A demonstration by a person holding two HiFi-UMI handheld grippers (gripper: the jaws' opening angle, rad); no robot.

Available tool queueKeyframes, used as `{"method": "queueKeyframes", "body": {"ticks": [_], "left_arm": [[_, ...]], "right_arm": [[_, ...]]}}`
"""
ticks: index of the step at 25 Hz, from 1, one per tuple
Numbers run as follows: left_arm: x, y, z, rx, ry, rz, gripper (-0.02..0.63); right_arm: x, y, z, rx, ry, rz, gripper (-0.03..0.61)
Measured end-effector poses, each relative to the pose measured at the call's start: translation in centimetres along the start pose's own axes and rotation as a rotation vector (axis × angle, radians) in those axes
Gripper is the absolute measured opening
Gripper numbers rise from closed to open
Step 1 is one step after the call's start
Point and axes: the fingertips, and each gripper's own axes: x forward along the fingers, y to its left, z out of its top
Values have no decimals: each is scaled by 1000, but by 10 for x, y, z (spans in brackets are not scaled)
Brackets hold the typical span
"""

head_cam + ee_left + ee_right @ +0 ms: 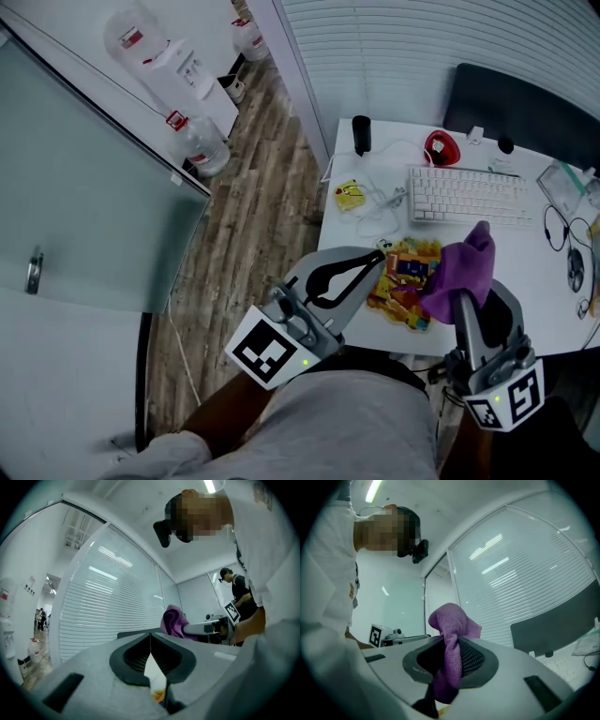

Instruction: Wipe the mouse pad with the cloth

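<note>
Left gripper (377, 260): my jaws are closed tip to tip with nothing between them, beside the mouse pad's left edge. Right gripper (461, 298): my jaws are clamped on the purple cloth (464, 265), which bunches up beyond the tips. The mouse pad (401, 281), colourful, lies at the near edge of the desk (534, 272), in front of the keyboard (469, 195). The cloth overlaps its right side; I cannot tell whether they touch.

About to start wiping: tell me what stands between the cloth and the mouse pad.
Nothing visible does. The purple cloth, clamped in the right tongs, is held above the colourful mouse pad; the shut left tongs sit by its left edge.
</note>
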Motion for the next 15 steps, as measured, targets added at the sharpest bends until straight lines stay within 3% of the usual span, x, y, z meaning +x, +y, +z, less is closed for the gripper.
{"method": "queueKeyframes", "body": {"ticks": [15], "left_arm": [[-1,-6,3,14,-25,2,15]], "right_arm": [[6,15,2,-34,-27,46,64]]}}
